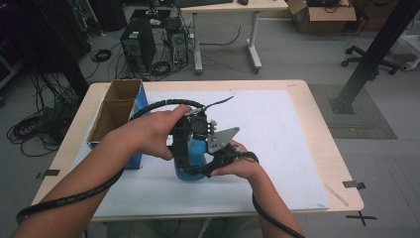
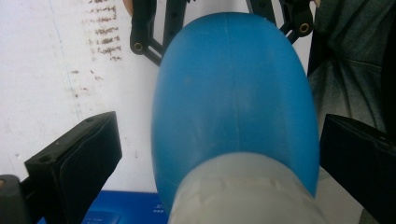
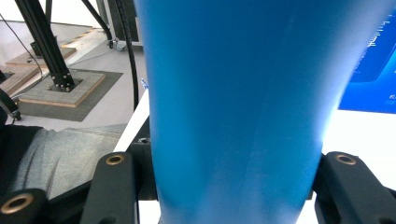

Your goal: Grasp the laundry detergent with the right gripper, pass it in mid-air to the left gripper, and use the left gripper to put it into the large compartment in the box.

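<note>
While both grippers crowd the blue bottle [image 1: 194, 159] near the table's [image 1: 297, 99] front-middle, on the white mat [image 1: 277, 134], the job looks barely underway. Right gripper [image 1: 210, 167]: jaws pressed against the bottle's lower body on both sides, so it's pinching it, prob. steadying it upright. Left gripper [image 1: 190, 130]: comes from above; jaws spread wide, one each side of the bottle's shoulder w/ clear gaps, touching nothing. Pale cap [image 2: 243, 196] sits at the near end of the left gripper view, still on. Done so far, as I judge it: bottle secured by the right. Left to do: close the left on cap/neck, then twist or lift. Cardboard box [image 1: 116, 111] sits just beside the bottle on the left, open.
</note>
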The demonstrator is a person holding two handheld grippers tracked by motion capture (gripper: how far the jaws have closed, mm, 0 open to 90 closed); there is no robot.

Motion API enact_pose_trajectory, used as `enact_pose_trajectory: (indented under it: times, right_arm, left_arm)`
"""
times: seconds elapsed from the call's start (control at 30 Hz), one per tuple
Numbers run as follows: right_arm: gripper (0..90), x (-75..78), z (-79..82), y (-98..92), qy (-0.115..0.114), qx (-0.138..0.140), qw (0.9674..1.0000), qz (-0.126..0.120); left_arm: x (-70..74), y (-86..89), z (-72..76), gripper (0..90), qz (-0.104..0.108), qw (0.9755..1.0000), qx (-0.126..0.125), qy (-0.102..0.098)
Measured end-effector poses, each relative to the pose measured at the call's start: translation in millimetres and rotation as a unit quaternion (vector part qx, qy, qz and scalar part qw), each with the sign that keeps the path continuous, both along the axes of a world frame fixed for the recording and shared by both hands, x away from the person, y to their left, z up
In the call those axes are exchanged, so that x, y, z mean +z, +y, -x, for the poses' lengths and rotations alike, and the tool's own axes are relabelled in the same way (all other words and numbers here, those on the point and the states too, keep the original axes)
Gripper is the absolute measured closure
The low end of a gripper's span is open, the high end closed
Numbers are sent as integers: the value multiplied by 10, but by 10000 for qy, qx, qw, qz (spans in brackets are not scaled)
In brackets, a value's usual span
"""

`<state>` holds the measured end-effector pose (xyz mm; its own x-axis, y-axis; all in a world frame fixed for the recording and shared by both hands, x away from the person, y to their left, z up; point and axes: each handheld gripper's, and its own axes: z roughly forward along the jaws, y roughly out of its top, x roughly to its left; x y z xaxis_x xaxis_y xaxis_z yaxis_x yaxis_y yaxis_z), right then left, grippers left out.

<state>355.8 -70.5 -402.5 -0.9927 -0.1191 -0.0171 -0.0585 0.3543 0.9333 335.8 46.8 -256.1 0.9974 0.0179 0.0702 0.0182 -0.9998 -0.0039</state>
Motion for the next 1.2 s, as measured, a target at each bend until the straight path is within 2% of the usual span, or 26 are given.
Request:
enact_pose_trajectory:
  times: [0.2, 0.77, 1.2]
  right_arm:
    - [448, -3, 2, -4, -2, -7, 10000, -8]
    - [448, 13, 11, -20, -23, -42, 10000, -32]
    - [448, 25, 16, -15, -30, -58, 10000, -23]
  left_arm:
    - [8, -7, 5, 78, -52, 10000, 15, 21]
    - [3, -51, 12, 155, -46, 10000, 64, 6]
    - [22, -81, 30, 273, -101, 9999, 112, 36]
